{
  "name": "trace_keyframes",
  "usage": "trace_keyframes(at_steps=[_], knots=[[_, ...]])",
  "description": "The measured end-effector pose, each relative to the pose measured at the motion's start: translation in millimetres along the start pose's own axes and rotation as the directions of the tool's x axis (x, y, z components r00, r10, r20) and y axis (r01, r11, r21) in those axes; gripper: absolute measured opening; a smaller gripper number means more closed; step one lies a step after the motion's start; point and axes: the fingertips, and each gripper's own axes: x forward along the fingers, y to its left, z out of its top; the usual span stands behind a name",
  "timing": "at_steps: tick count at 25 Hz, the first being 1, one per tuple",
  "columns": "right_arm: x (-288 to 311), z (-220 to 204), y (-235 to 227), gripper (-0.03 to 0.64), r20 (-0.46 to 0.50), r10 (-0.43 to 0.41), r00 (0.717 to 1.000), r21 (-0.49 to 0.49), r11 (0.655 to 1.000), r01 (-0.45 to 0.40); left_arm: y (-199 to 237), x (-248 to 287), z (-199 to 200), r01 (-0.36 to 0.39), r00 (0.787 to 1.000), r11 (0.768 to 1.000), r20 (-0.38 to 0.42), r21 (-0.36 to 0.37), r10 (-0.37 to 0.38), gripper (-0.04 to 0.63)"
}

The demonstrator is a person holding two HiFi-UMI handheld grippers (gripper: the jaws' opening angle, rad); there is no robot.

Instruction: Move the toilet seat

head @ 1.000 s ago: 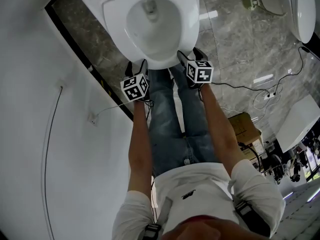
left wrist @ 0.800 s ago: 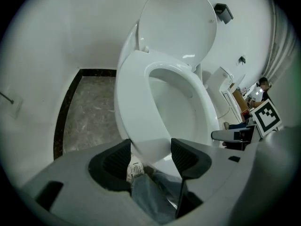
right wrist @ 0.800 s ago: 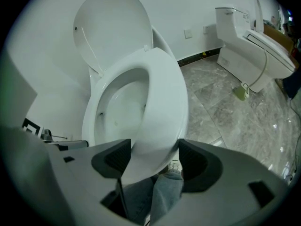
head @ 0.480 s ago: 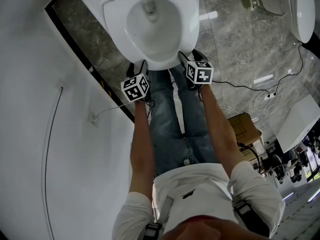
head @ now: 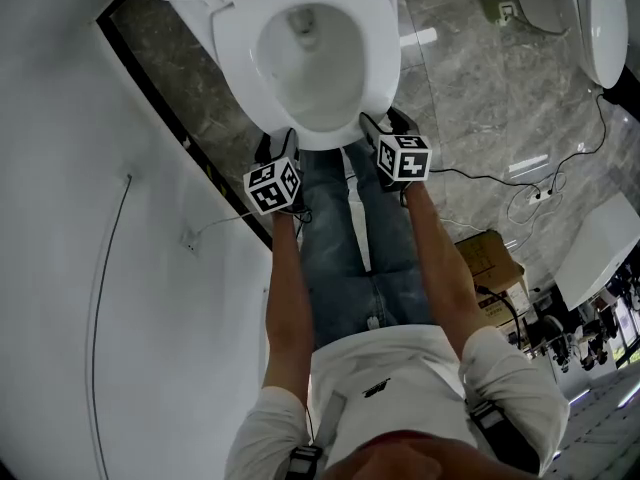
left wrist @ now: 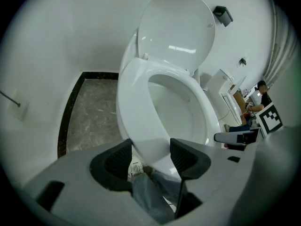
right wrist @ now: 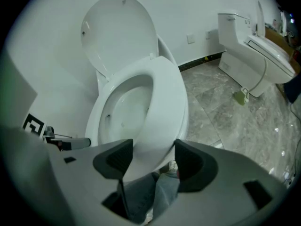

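Toilet seat (head: 232, 53), lowered over the bowl (head: 305, 68), lies just ahead of the left gripper (head: 276, 145) and right gripper (head: 385, 124); its front edge falls between them.

Showroom-like test room: one toilet (head: 232, 50), another toilet (head: 606, 23) nearby, marble floor (head: 470, 78), loose cables (head: 478, 175)

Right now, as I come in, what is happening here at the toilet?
A person stands facing a white toilet and holds a gripper in each hand. The lid stands up and the toilet seat is down over the bowl. The left gripper and the right gripper are both at the seat's front edge, one on each side, with their jaws apart. Nothing is gripped yet.
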Motion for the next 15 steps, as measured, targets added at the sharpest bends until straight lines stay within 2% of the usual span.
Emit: trace_keyframes(at_steps=[15], knots=[[-51.2, 21.5, 20.6, 0.293, 0.056, 0.031, 0.998, -0.001, 1.0, -0.031, -18.1, -49.7, 23.9, 0.01, 0.998, 0.999, 0.06, -0.032, -0.008, 0.275]])
